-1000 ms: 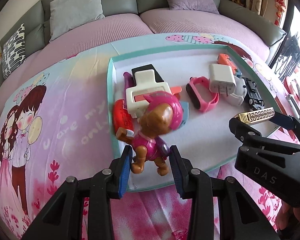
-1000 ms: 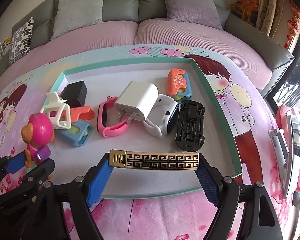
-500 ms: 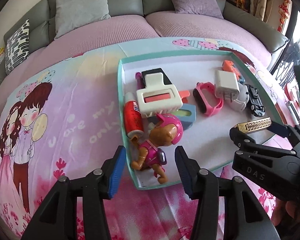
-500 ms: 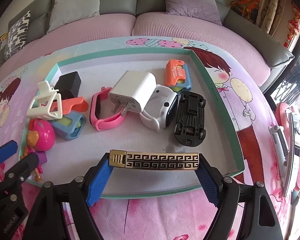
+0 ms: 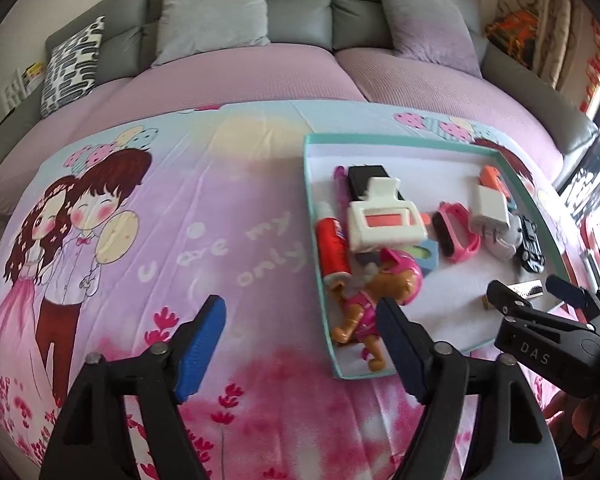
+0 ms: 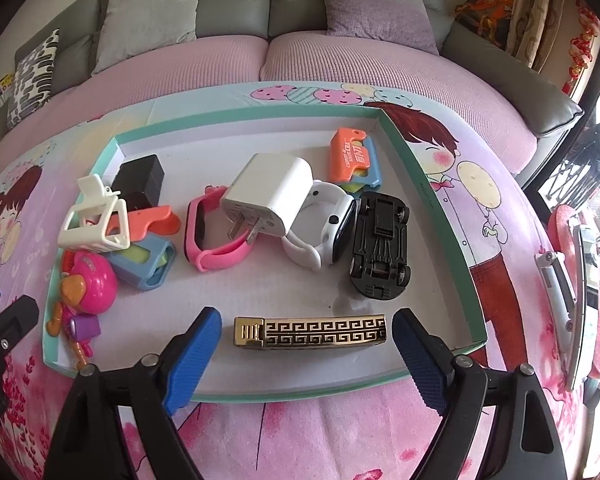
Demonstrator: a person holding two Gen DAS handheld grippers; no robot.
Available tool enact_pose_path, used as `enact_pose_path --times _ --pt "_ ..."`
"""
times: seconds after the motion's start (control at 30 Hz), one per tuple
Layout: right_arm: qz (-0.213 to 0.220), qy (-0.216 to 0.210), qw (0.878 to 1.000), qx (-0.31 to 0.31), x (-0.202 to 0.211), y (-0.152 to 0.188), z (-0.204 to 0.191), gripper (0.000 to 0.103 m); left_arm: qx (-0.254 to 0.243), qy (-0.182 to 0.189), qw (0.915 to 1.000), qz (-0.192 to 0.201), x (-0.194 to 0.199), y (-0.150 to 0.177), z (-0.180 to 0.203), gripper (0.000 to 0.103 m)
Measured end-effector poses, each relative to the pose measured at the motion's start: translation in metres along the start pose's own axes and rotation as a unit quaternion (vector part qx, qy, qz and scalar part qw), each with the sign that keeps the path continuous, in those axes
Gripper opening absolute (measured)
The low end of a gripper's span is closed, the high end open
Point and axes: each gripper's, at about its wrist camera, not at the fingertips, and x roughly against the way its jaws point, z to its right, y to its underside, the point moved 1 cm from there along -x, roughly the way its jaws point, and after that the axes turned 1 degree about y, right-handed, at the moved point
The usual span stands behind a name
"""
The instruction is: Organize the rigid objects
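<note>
Both claws are opening: the left gripper holds nothing, the right gripper sits around the gold bar, not touching it, in the tray.

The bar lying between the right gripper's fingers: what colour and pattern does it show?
Gold bar with a black maze-like key pattern, clearest in the right wrist view.

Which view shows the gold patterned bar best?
The right wrist view: the gold patterned bar lies whole on the tray floor, its key pattern sharp, between the opening right gripper fingers, untouched. The left wrist view shows only a sliver behind that gripper.
</note>
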Motion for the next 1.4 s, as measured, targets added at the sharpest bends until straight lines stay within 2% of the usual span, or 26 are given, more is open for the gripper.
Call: enact_pose_path --times 0.03,0.07,0.1,0.27,0.47,0.57,0.7,0.93,1.4 --pt "0.001 0.000 1.000 0.000 0.001 0.000 -0.001 0.094 0.005 -0.003 1.0000 0.002 -0.001 0.001 -0.003 0.086" --pt "0.003 -0.001 1.000 0.001 0.002 0.000 -0.002 0.103 0.011 -0.008 0.9999 0.002 -0.002 0.001 -0.007 0.089" --pt "0.007 -0.001 1.000 0.001 0.003 0.000 -0.003 0.103 0.017 -0.012 0.9998 0.003 -0.003 0.002 -0.010 0.094" --pt "0.018 -0.011 1.000 0.003 0.011 0.000 -0.009 0.103 0.052 -0.019 0.9983 0.018 -0.004 0.006 -0.028 0.100" --pt "0.024 -0.007 1.000 0.018 0.019 0.007 -0.019 0.103 0.048 -0.016 0.9987 0.010 -0.004 0.012 -0.034 0.100" --pt "0.025 -0.016 0.999 0.016 0.022 0.012 -0.022 0.103 0.038 -0.026 0.9989 0.000 -0.005 0.017 -0.034 0.100" --pt "0.024 -0.031 0.999 0.007 0.026 0.021 -0.023 0.103 0.027 -0.043 0.9987 0.007 -0.001 0.024 -0.035 0.100" --pt "0.026 -0.033 0.999 0.013 0.035 0.034 -0.026 0.103 0.006 -0.064 0.9979 0.007 0.002 0.036 -0.034 0.100" --pt "0.033 -0.030 0.999 0.016 0.051 0.051 -0.026 0.103 0.011 -0.067 0.9977 0.009 0.012 0.056 -0.039 0.100"
